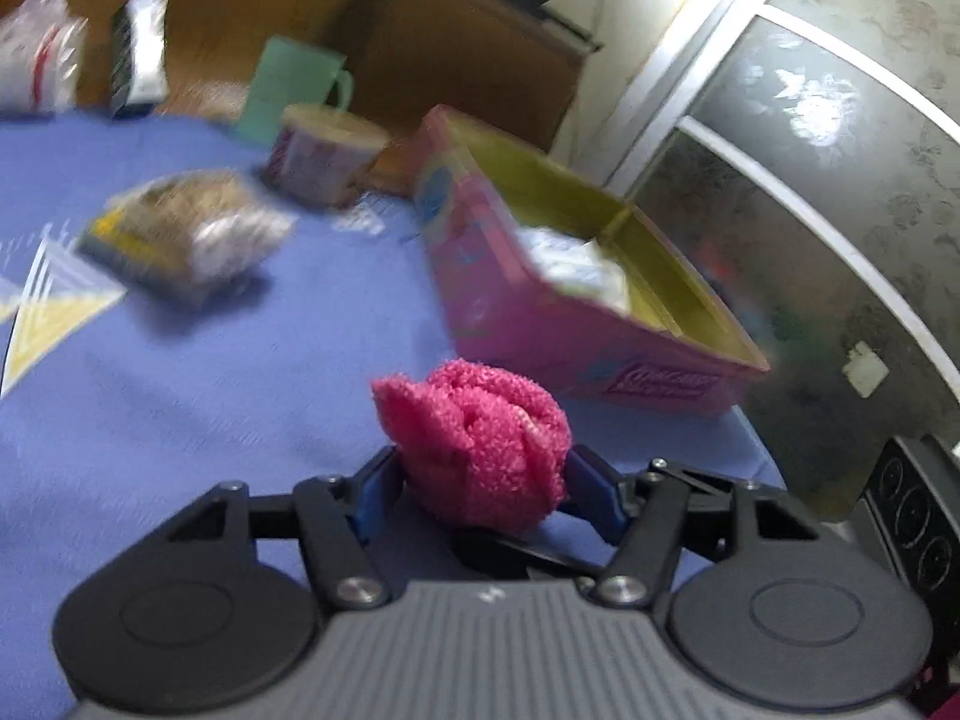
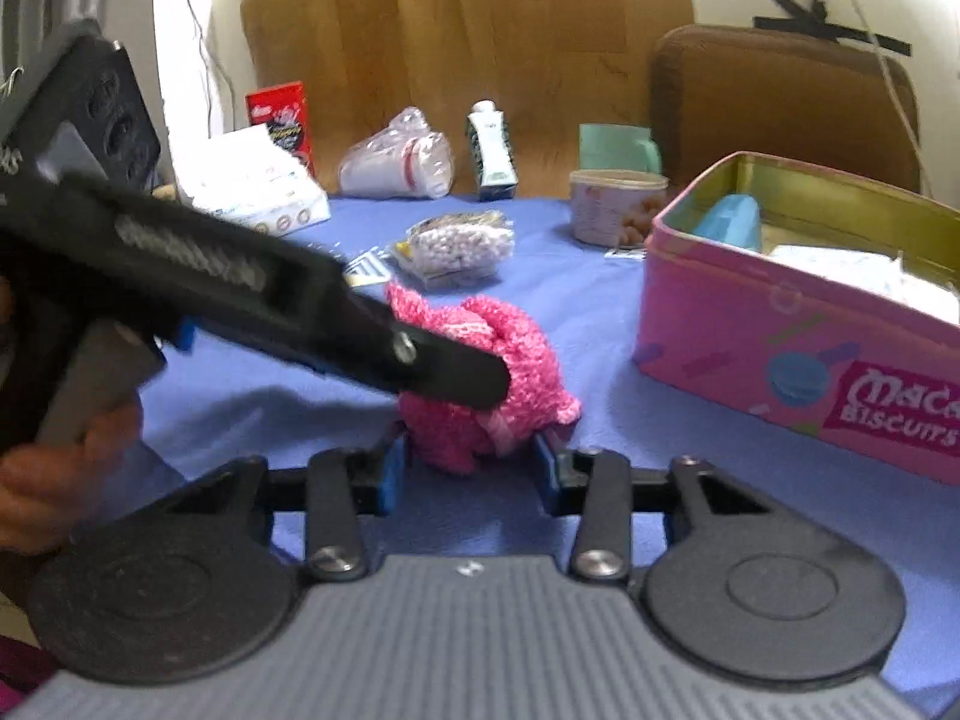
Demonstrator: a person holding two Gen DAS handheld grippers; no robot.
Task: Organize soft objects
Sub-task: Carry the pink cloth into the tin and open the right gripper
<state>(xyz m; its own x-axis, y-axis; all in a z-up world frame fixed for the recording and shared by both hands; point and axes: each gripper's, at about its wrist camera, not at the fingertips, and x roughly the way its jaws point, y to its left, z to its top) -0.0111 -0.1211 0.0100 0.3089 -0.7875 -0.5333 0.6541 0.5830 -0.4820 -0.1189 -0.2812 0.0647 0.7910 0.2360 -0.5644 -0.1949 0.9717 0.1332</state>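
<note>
**A:** Left hand-held gripper (image 1: 480,483), fingers pinching the fuzzy pink bundle (image 1: 480,444), which bulges out past the blue pads (image 1: 591,492). Firm grip, by the look of it.

**B:** And the right hand-held gripper (image 2: 471,471)?

**A:** Fingers spread, one either side of the bundle's lower edge (image 2: 480,384), close in but not clamped as far as I can tell. From the right wrist view the left tool comes in from the left, across the bundle, low over the blue worktop (image 2: 588,300).

**B:** Where should it go?

**A:** My guess is the pink biscuit tin (image 2: 798,372), open, just to the right, with a blue item (image 2: 729,222) and something white (image 2: 870,276) already inside. The left view is blurred, so I can't read the tin's compartments clearly beyond a divider (image 1: 612,222).

**B:** How to do it well?

**A:** Keep the squeeze steady; soft knit can slip or unroll. Lift clear of the rim, then let go low inside a free section. The right tool should either steady it or back off, and stay clear of the bagged snack (image 2: 456,246) and the tub (image 2: 615,207) behind.
</note>
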